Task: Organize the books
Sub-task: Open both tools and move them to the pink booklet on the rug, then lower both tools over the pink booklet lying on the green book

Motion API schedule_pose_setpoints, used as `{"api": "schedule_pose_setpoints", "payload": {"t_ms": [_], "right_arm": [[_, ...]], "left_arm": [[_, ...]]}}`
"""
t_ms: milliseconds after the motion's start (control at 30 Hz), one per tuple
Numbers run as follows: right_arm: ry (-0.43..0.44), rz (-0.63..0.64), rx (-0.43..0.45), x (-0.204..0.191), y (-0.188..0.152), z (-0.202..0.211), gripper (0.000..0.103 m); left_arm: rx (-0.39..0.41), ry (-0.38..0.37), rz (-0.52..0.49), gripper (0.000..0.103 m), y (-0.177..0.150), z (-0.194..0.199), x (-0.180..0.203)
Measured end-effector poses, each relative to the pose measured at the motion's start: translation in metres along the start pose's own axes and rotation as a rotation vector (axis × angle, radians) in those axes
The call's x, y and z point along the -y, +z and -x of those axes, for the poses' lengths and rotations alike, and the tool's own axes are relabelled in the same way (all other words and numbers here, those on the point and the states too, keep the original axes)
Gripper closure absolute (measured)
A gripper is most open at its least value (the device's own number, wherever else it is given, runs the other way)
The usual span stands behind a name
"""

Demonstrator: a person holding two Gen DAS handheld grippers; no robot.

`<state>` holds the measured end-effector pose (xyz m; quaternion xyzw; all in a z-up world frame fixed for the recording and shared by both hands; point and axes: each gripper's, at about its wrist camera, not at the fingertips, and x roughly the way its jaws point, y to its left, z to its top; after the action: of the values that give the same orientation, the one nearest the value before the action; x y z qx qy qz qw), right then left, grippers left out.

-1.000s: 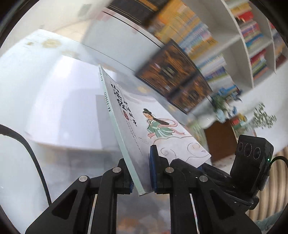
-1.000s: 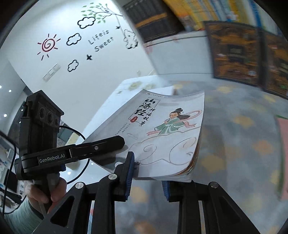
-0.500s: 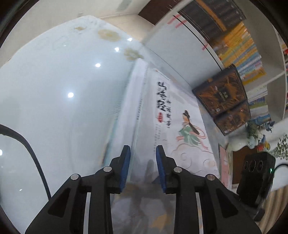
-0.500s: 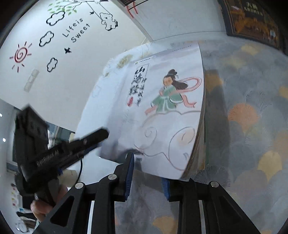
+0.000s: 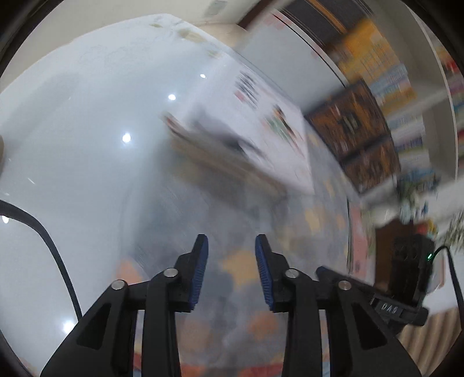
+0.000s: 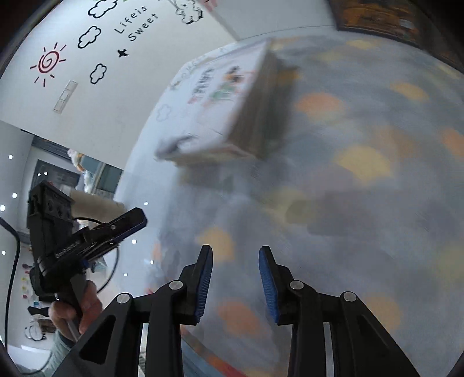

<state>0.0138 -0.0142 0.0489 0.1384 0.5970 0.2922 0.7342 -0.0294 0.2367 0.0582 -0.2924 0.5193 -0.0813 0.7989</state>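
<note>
A white-covered book with a painted figure [image 5: 261, 116] [image 6: 214, 95] lies flat on top of a stack of books [image 5: 226, 162] [image 6: 261, 116], blurred by motion. My left gripper [image 5: 231, 243] is drawn back from the stack, its jaws opening with nothing between the blue pads. My right gripper [image 6: 235, 255] is likewise back from the stack, jaws opening and empty. In the right wrist view the left gripper [image 6: 139, 220] shows at the lower left, held by a person's hand [image 6: 84, 304].
The stack sits on a grey cloth with orange patches [image 6: 348, 159] [image 5: 246, 266], beside a glossy white tabletop [image 5: 72, 130]. Dark ornate boxes [image 5: 348, 121] lean under a full bookshelf [image 5: 377, 58]. A decorated white wall [image 6: 133, 23] stands behind.
Both grippers let go of the white book, which went from tilted in the air to flat on the stack. Both have pulled back and their jaws have parted.
</note>
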Motion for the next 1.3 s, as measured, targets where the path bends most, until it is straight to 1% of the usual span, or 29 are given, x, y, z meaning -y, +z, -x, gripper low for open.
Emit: {"api": "schedule_pose_setpoints", "payload": {"t_ms": [33, 67, 100, 133, 167, 200, 233, 300, 333, 367, 433, 500, 600, 700, 767, 800, 833, 867, 900, 967, 1033, 1100, 1167, 1233, 1300], "right_arm": [[-0.024, 0.004, 0.014, 0.010, -0.011, 0.013, 0.071], [-0.054, 0.007, 0.032, 0.021, -0.022, 0.029, 0.071], [-0.078, 0.008, 0.048, 0.028, -0.028, 0.041, 0.070], [-0.107, 0.001, 0.067, 0.039, -0.035, 0.056, 0.064], [-0.116, -0.018, 0.080, 0.051, -0.039, 0.068, 0.046], [-0.108, -0.058, 0.101, 0.066, -0.045, 0.082, 0.037], [-0.094, -0.117, 0.133, 0.084, -0.050, 0.097, 0.028], [-0.078, -0.228, 0.183, 0.120, -0.062, 0.121, 0.027], [-0.086, -0.276, 0.200, 0.139, -0.069, 0.134, 0.027], [-0.112, -0.309, 0.217, 0.154, -0.073, 0.145, 0.027], [-0.178, -0.357, 0.255, 0.180, -0.089, 0.166, 0.027], [-0.227, -0.386, 0.270, 0.203, -0.104, 0.182, 0.027], [-0.269, -0.407, 0.297, 0.224, -0.123, 0.208, 0.027], [-0.305, -0.424, 0.317, 0.246, -0.130, 0.233, 0.027], [-0.296, -0.449, 0.326, 0.259, -0.127, 0.241, 0.027], [-0.285, -0.452, 0.335, 0.263, -0.125, 0.242, 0.027], [-0.264, -0.443, 0.349, 0.268, -0.120, 0.245, 0.028], [-0.245, -0.432, 0.356, 0.271, -0.114, 0.244, 0.029], [-0.225, -0.423, 0.362, 0.275, -0.108, 0.243, 0.032], [-0.230, -0.402, 0.353, 0.284, -0.090, 0.237, 0.049], [-0.269, -0.373, 0.340, 0.294, -0.077, 0.231, 0.057], [-0.329, -0.363, 0.337, 0.302, -0.062, 0.223, 0.058], [-0.383, -0.388, 0.349, 0.313, -0.049, 0.217, 0.058], [-0.387, -0.423, 0.345, 0.327, -0.040, 0.211, 0.058], [-0.388, -0.455, 0.324, 0.341, -0.032, 0.203, 0.058]], "left_arm": [[-0.012, 0.001, -0.024, 0.058, -0.009, -0.004, 0.014], [-0.027, 0.003, -0.055, 0.051, -0.021, -0.010, 0.035], [-0.027, 0.011, -0.074, 0.040, -0.028, -0.013, 0.048], [-0.013, 0.025, -0.092, 0.036, -0.035, -0.014, 0.061], [0.010, 0.036, -0.107, 0.036, -0.043, -0.015, 0.076], [0.020, 0.037, -0.121, 0.036, -0.049, -0.018, 0.090], [0.012, 0.034, -0.141, 0.036, -0.056, -0.023, 0.106], [0.004, 0.038, -0.182, 0.036, -0.065, -0.029, 0.128], [0.008, 0.041, -0.208, 0.036, -0.071, -0.033, 0.141], [0.006, 0.041, -0.238, 0.036, -0.078, -0.039, 0.158], [-0.018, 0.026, -0.266, 0.036, -0.088, -0.051, 0.180], [-0.050, 0.000, -0.283, 0.036, -0.097, -0.067, 0.203], [-0.081, -0.027, -0.308, 0.036, -0.106, -0.090, 0.236], [-0.115, -0.056, -0.318, 0.036, -0.110, -0.112, 0.263], [-0.148, -0.089, -0.316, 0.036, -0.109, -0.126, 0.280], [-0.183, -0.127, -0.305, 0.031, -0.107, -0.134, 0.286], [-0.234, -0.169, -0.291, 0.028, -0.105, -0.143, 0.291], [-0.294, -0.222, -0.263, 0.028, -0.102, -0.156, 0.296], [-0.295, -0.232, -0.243, 0.028, -0.098, -0.161, 0.298], [-0.249, -0.221, -0.245, 0.028, -0.089, -0.167, 0.303], [-0.244, -0.218, -0.248, 0.028, -0.080, -0.178, 0.309], [-0.263, -0.229, -0.238, 0.028, -0.074, -0.191, 0.313], [-0.278, -0.218, -0.234, 0.028, -0.070, -0.208, 0.318], [-0.292, -0.212, -0.234, 0.028, -0.067, -0.221, 0.322], [-0.305, -0.198, -0.235, 0.028, -0.067, -0.233, 0.324]]}}
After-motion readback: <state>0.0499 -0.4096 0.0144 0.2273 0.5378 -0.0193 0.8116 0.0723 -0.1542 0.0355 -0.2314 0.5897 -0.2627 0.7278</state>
